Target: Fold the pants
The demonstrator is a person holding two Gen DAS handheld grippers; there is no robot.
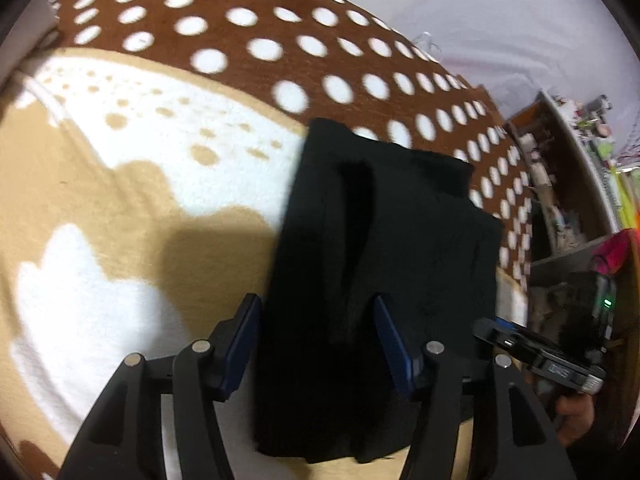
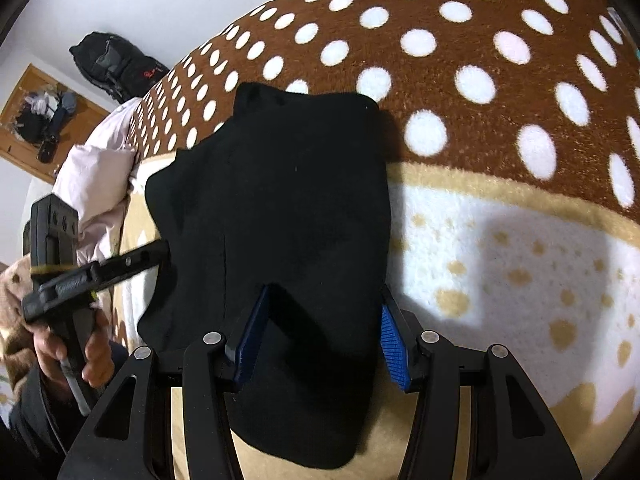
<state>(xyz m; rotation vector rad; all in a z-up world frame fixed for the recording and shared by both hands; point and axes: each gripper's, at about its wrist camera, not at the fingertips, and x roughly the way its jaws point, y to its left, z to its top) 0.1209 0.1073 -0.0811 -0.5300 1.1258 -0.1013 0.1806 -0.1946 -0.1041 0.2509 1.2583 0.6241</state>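
Folded black pants lie on a dotted blanket. The left gripper and the right gripper both hang above them, jaws spread and pinching nothing.

Pants' near hem behind tongs

The black pants lie folded into a compact, roughly rectangular stack on a fleece blanket, filling the lower middle of the left wrist view. In the right wrist view the pants sit centre frame, layered edges stepped at upper left, lower end rounded.
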